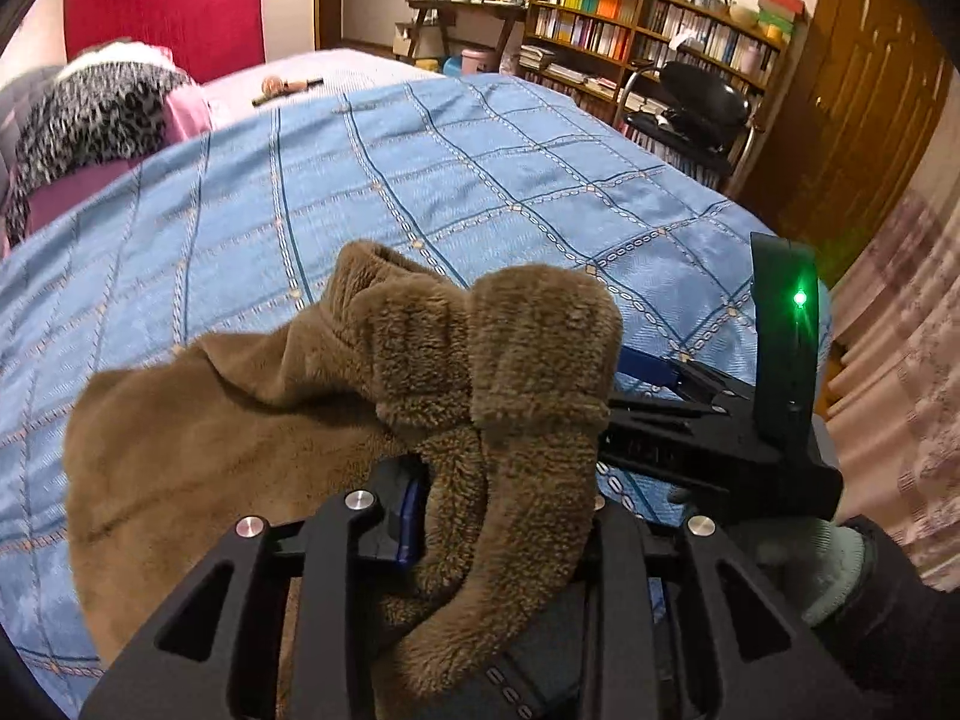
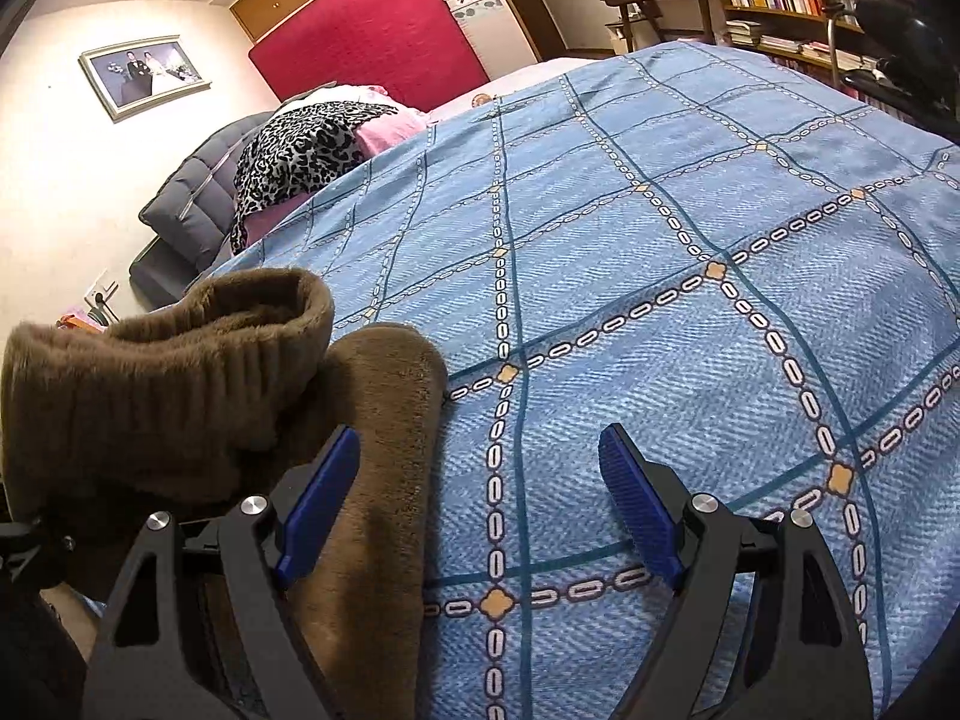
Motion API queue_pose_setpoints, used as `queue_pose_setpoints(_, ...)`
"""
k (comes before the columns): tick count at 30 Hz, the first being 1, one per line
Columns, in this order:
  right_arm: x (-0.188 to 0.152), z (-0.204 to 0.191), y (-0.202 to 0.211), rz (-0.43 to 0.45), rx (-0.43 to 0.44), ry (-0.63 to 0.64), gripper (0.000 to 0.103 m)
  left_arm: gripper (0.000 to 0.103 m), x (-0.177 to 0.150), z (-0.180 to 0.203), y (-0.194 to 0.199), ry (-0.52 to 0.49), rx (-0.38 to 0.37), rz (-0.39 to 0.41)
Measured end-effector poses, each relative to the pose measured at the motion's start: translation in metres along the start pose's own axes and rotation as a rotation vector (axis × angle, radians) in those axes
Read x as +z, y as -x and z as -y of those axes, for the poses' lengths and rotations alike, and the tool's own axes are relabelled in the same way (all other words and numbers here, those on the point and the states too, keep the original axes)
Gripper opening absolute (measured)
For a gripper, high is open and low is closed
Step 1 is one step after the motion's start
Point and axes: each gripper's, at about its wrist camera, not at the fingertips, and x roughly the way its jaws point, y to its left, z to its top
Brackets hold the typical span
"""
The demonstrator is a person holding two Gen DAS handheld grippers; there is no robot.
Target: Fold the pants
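The brown fleece pants (image 1: 252,432) lie bunched on the blue checked bedspread (image 1: 420,180). My left gripper (image 1: 498,516) is shut on a fold of the pants near the ribbed cuffs, which stand up in front of the camera. The right gripper shows at the right of the left wrist view (image 1: 690,420), just beside the cuffs. In the right wrist view my right gripper (image 2: 480,498) is open. Its left finger (image 2: 318,504) rests against the edge of the pants (image 2: 360,420). Its right finger (image 2: 636,510) is over bare bedspread (image 2: 660,240).
A leopard-print cloth (image 2: 300,150) and pink bedding (image 2: 384,126) lie at the head of the bed by a red headboard (image 2: 372,30). A bookshelf (image 1: 648,24) and a black chair (image 1: 696,102) stand past the bed's far right side. A small object (image 1: 282,87) lies on the pink sheet.
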Motion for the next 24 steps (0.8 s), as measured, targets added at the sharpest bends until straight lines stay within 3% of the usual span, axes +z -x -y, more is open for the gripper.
queue_pose_setpoints(1, 0.000, 0.000, 0.000, 0.001, -0.003, -0.002, 0.083, 0.031, -0.001, -0.004, 0.000, 0.019, -0.027, -0.008)
queue_pose_setpoints(2, 0.001, 0.001, 0.000, 0.002, -0.005, -0.004, 0.083, 0.044, -0.001, -0.007, 0.002, 0.030, -0.054, -0.010)
queue_pose_setpoints(3, 0.001, 0.001, 0.001, 0.003, -0.006, -0.005, 0.083, 0.064, -0.001, -0.009, 0.004, 0.047, -0.103, -0.009)
queue_pose_setpoints(5, 0.001, 0.002, 0.002, 0.006, -0.015, -0.006, 0.083, 0.073, -0.004, -0.011, 0.012, 0.069, -0.201, 0.013)
queue_pose_setpoints(10, 0.002, 0.000, 0.008, 0.012, -0.002, -0.010, 0.083, 0.073, -0.004, -0.002, 0.024, 0.009, -0.235, 0.041)
queue_pose_setpoints(14, 0.005, 0.001, 0.019, 0.018, 0.069, -0.062, 0.083, 0.073, -0.004, -0.020, 0.038, 0.053, -0.220, 0.080)
queue_pose_setpoints(18, 0.012, -0.011, 0.028, 0.006, 0.195, -0.096, 0.083, 0.075, -0.010, -0.055, 0.055, 0.132, -0.164, 0.128)
queue_pose_setpoints(22, 0.008, -0.032, 0.019, -0.077, 0.327, -0.112, 0.083, 0.075, -0.019, -0.089, 0.064, 0.203, -0.079, 0.145)
queue_pose_setpoints(24, 0.005, -0.041, 0.011, -0.118, 0.351, -0.117, 0.083, 0.075, -0.027, -0.107, 0.067, 0.254, -0.052, 0.149)
